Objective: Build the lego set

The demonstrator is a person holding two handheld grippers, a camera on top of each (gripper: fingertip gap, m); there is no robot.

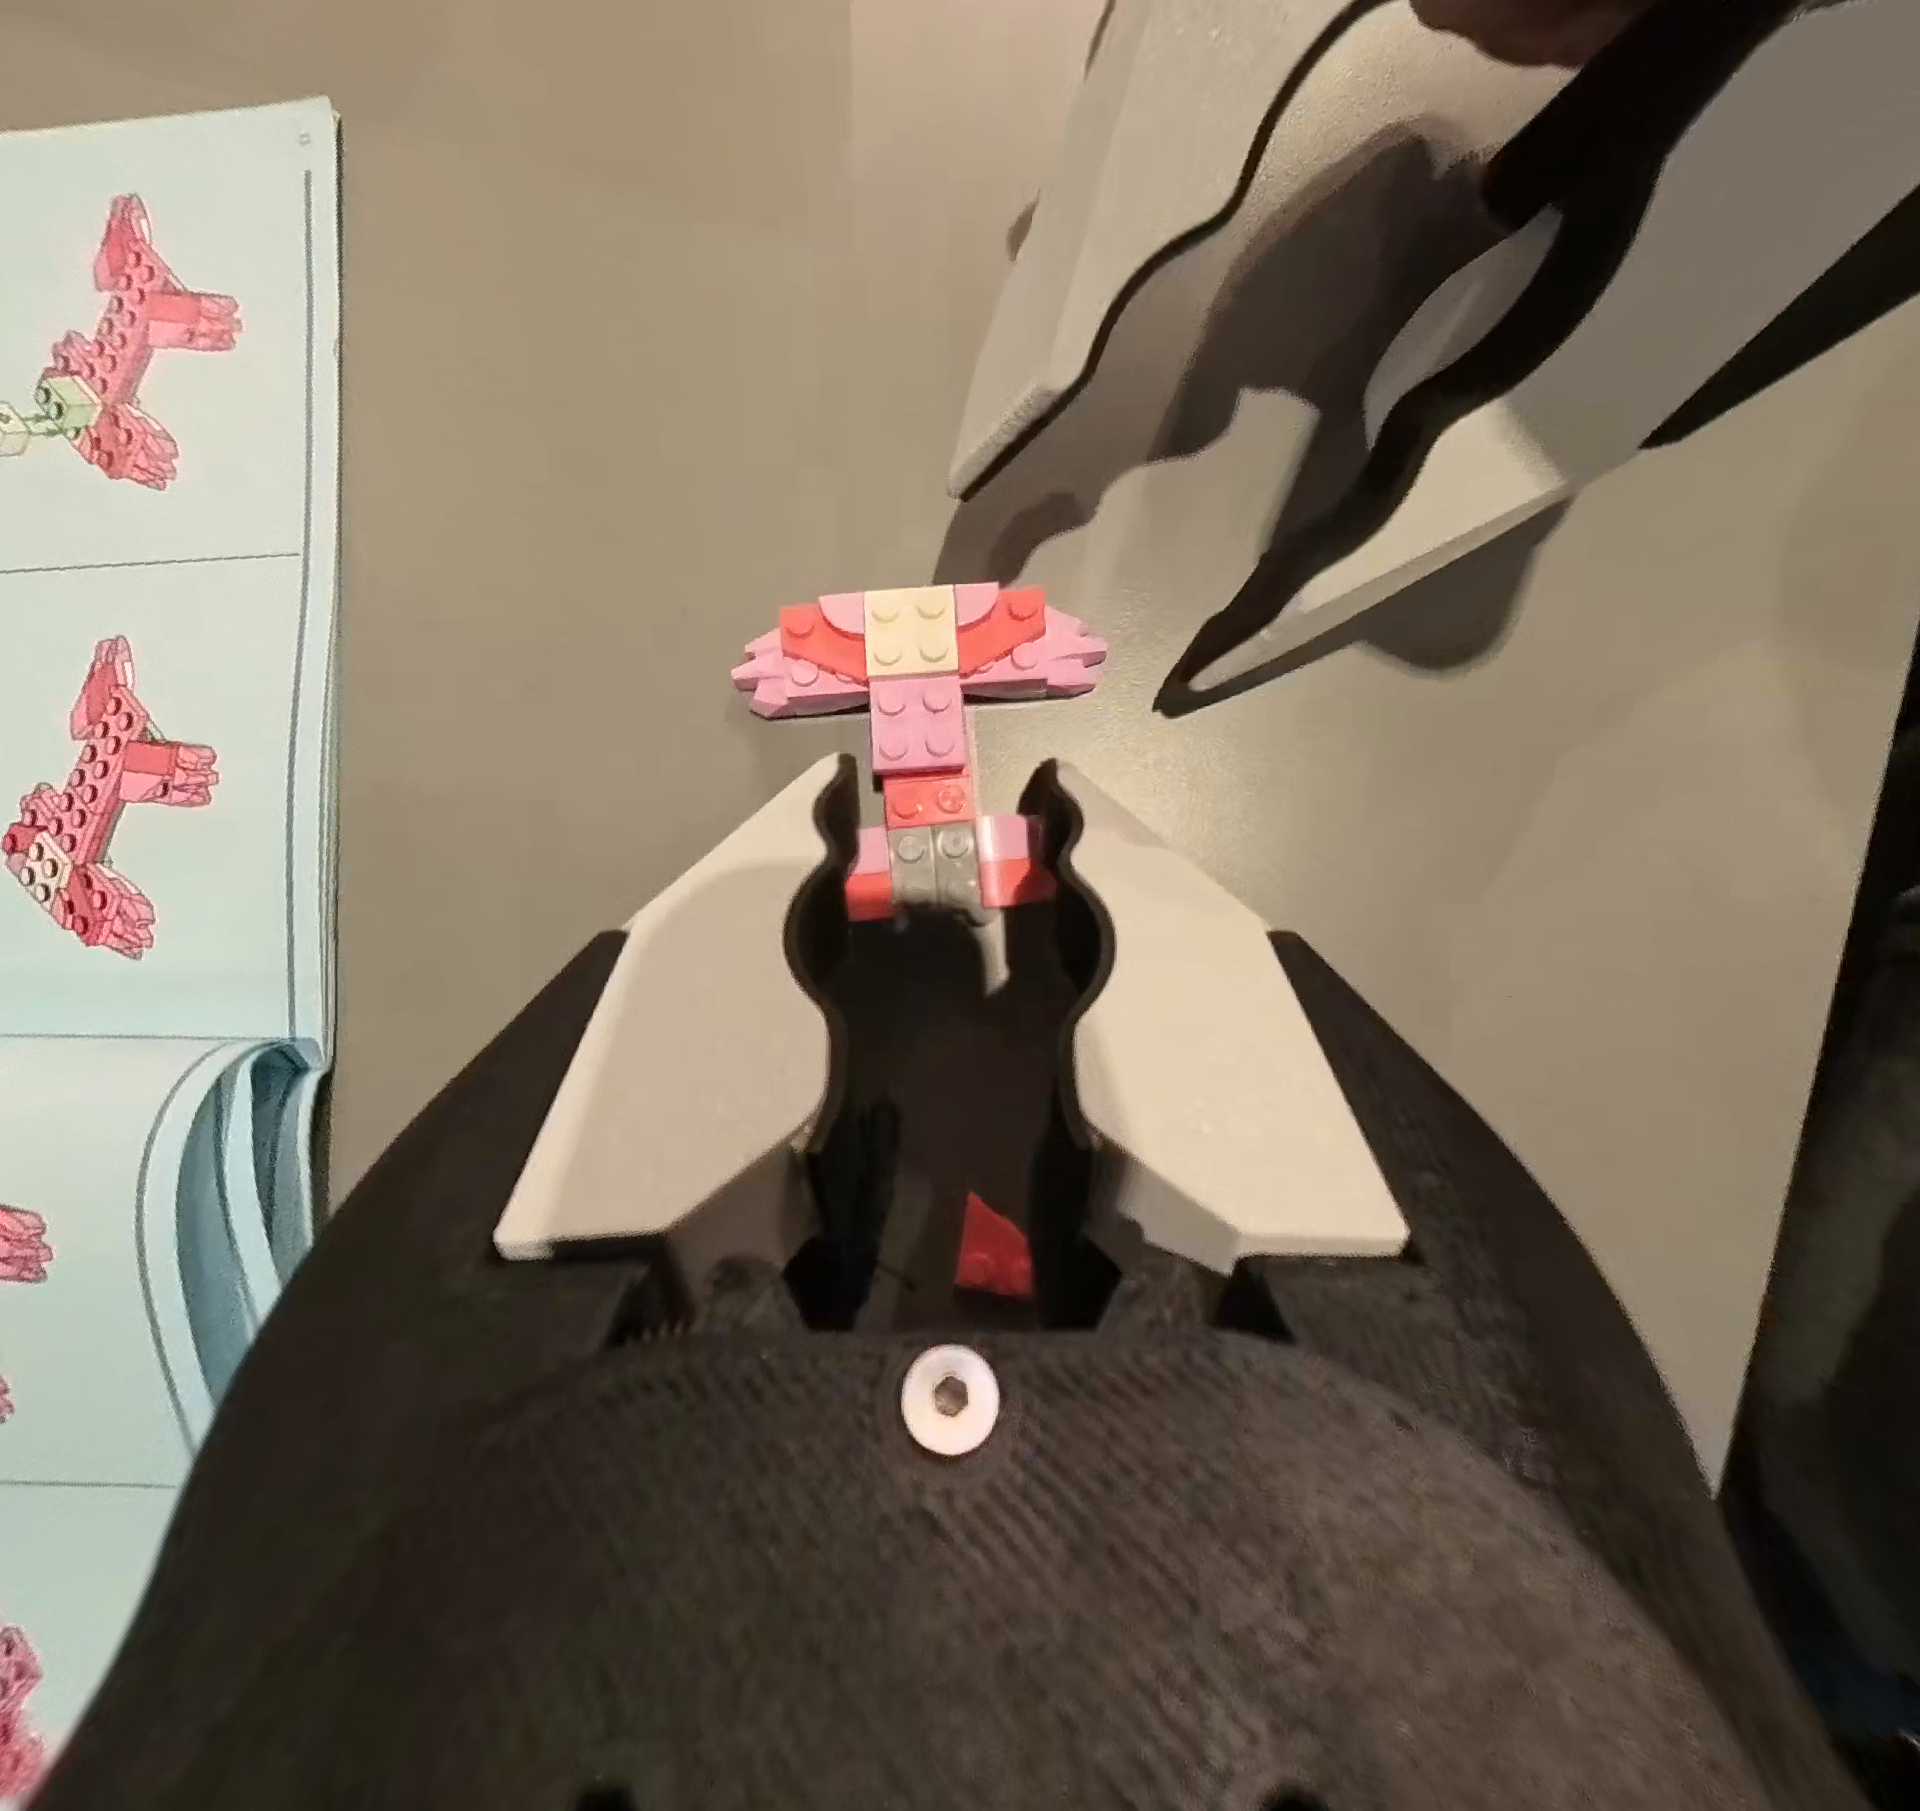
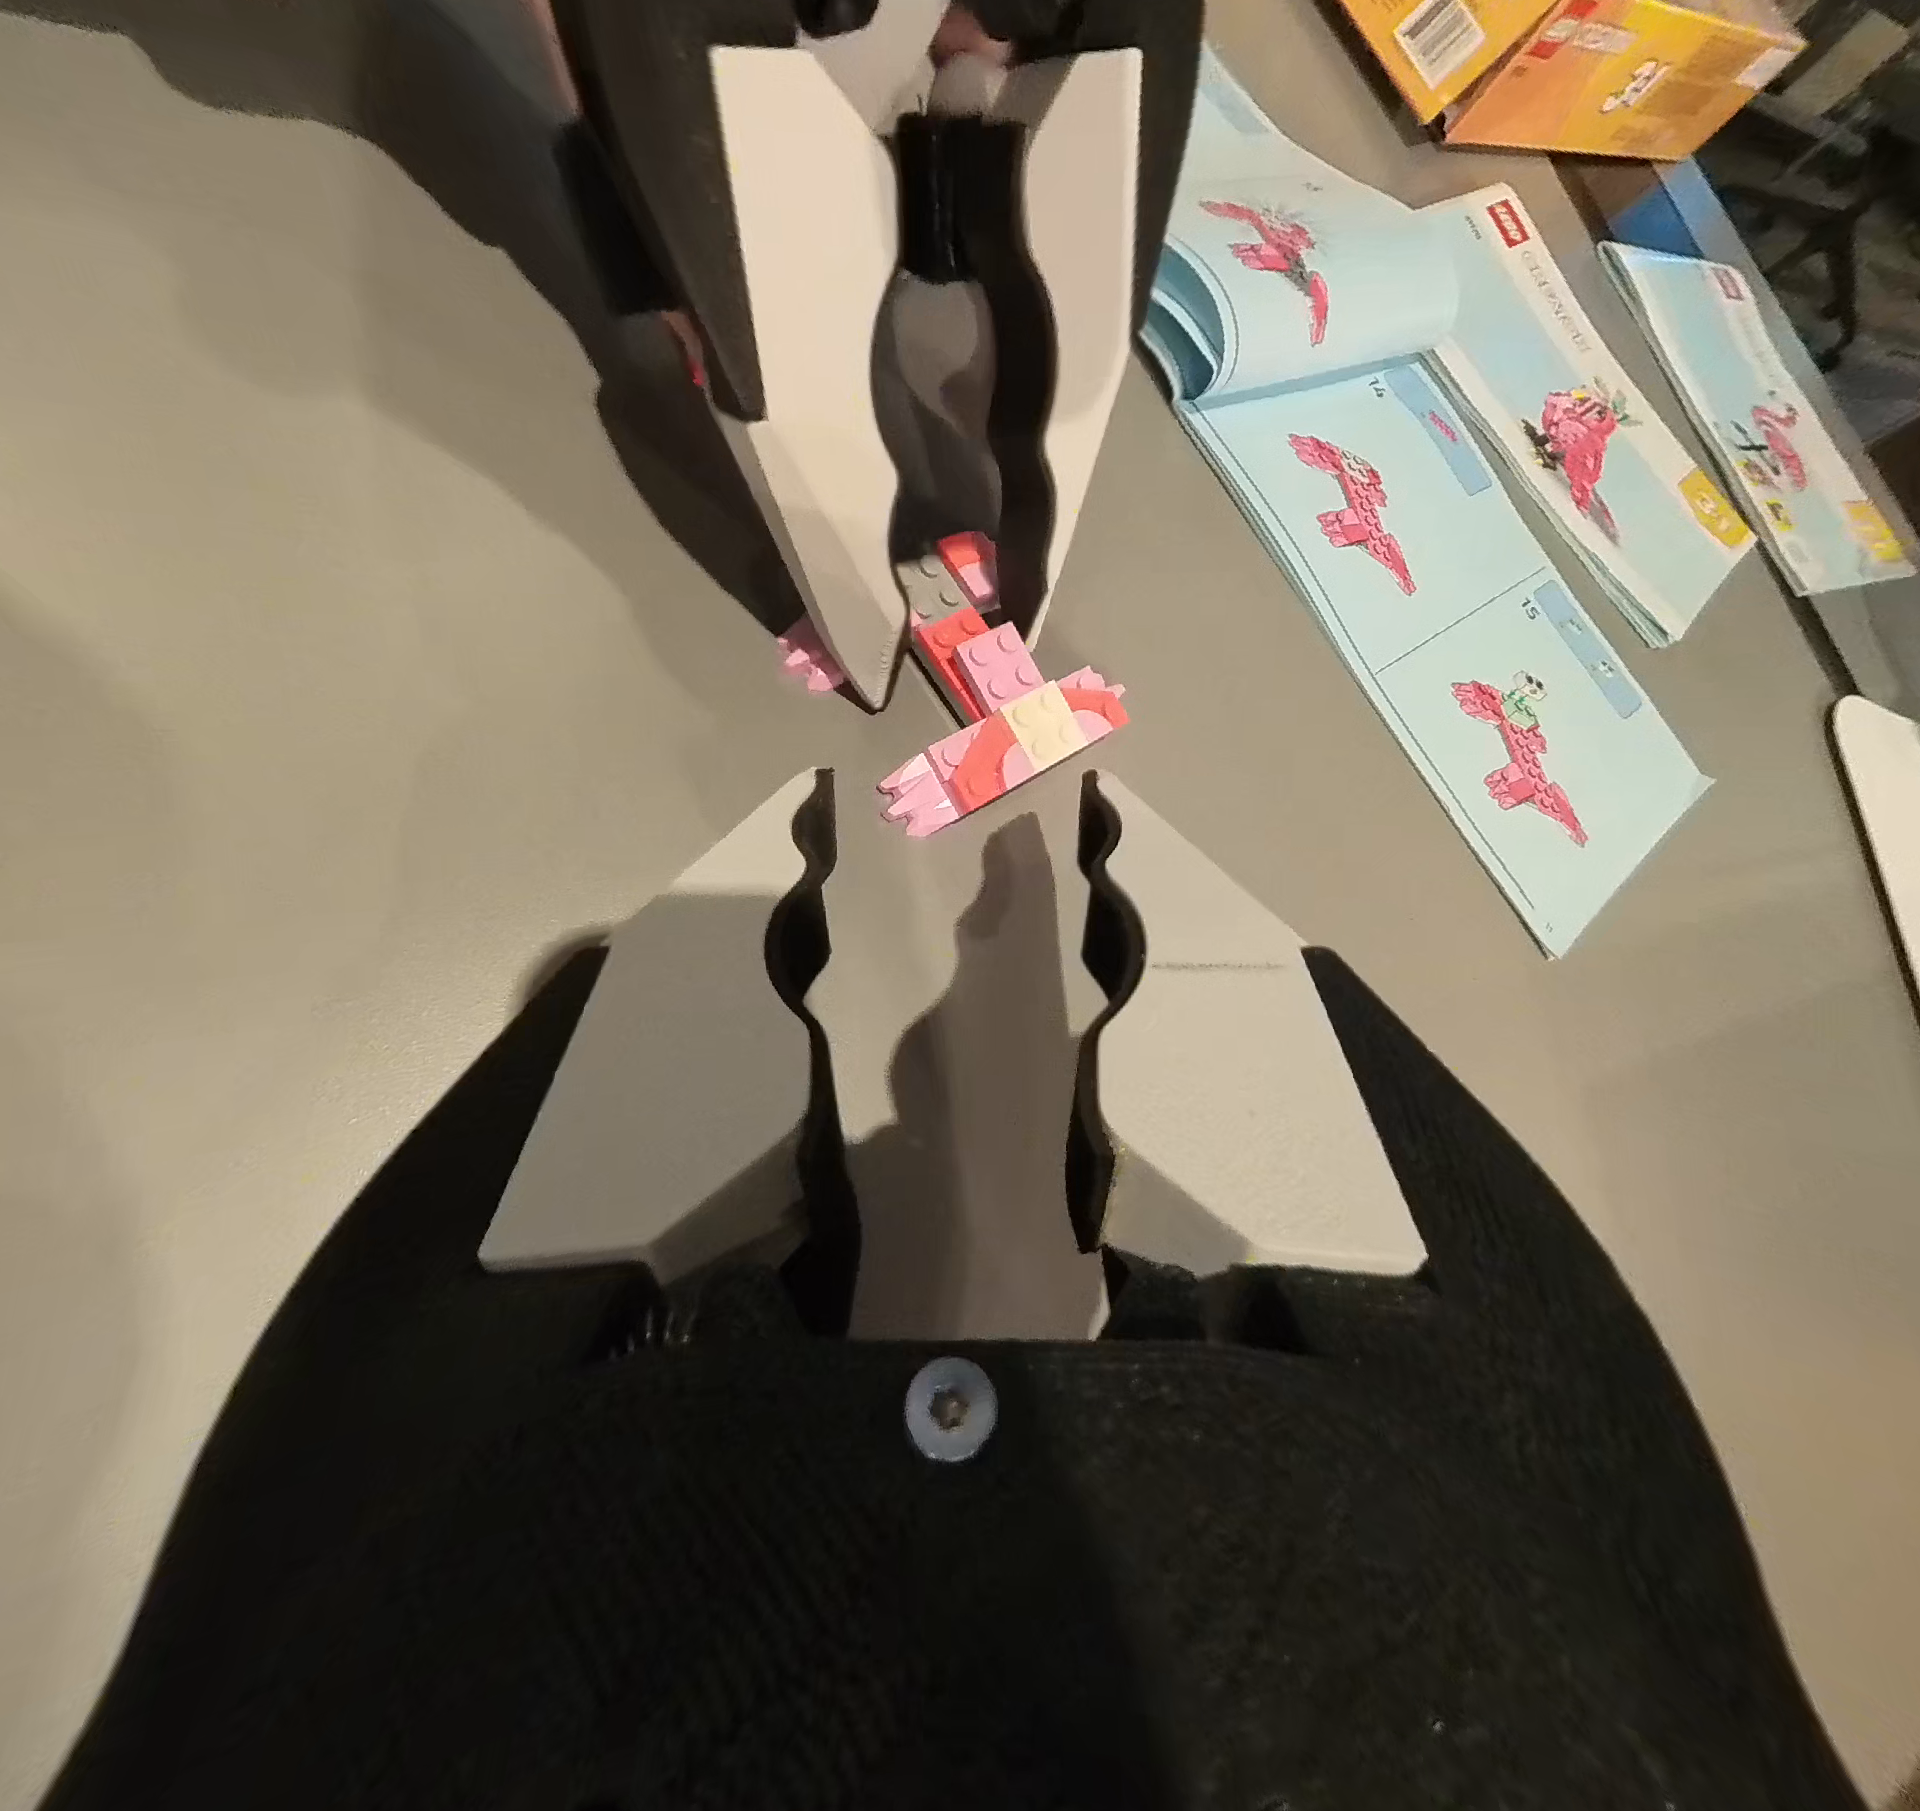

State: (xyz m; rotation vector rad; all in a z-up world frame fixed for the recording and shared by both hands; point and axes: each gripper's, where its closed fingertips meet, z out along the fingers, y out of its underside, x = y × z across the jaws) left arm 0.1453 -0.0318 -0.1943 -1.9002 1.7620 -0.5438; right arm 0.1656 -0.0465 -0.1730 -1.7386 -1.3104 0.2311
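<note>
A pink and red lego build (image 1: 914,660) has a cream square plate in the middle of its wing-shaped end and grey plates at its near end. My left gripper (image 1: 940,795) is shut on the grey and red near end and holds the build out over the grey table (image 1: 623,359). In the right wrist view the build (image 2: 997,733) points toward my right gripper (image 2: 956,790), which is open and empty, its fingertips just short of the wing end. The left gripper (image 2: 951,649) comes in there from the top. The right gripper (image 1: 1081,577) shows at the upper right of the left wrist view.
An open light-blue instruction booklet (image 2: 1455,566) lies to the right, also at the left edge of the left wrist view (image 1: 156,618). More booklets (image 2: 1766,431) and yellow lego boxes (image 2: 1538,16) lie behind it. A white object (image 2: 1881,795) sits at the right edge. Left and right tips are no more than a few centimetres apart.
</note>
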